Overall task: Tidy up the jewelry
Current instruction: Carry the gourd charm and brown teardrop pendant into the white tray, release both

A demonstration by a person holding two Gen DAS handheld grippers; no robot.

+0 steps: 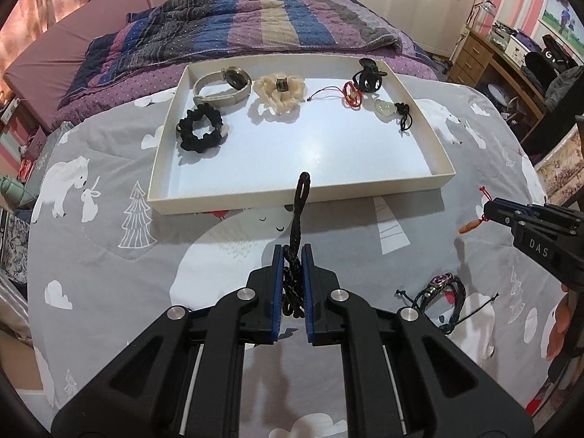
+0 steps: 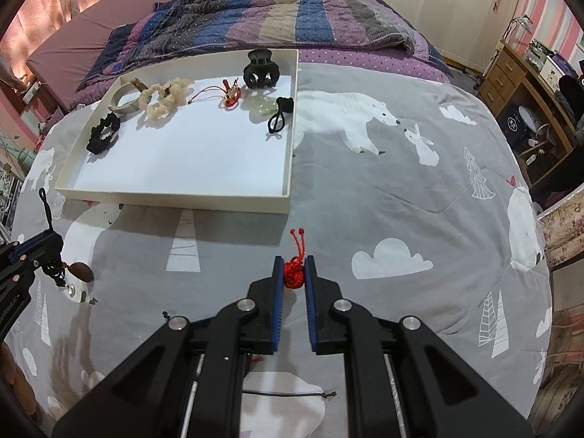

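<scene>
since both pieces are bound for the tray at twelve o'clock, left fingers pinch the black cord, right fingers the red knot.

Black braided cord, matt, is pinched between blue ribbed pads. Red knotted thread likewise. Beyond the fingers: glossy white card tray, printed grey cloth quilt.

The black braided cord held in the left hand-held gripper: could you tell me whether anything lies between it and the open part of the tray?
Nothing visible does. The left hand-held gripper holds the black braided cord just short of the tray, whose low near wall is the only thing to clear. The tray's near half is bare; the jewelry lies along its far side.
</scene>
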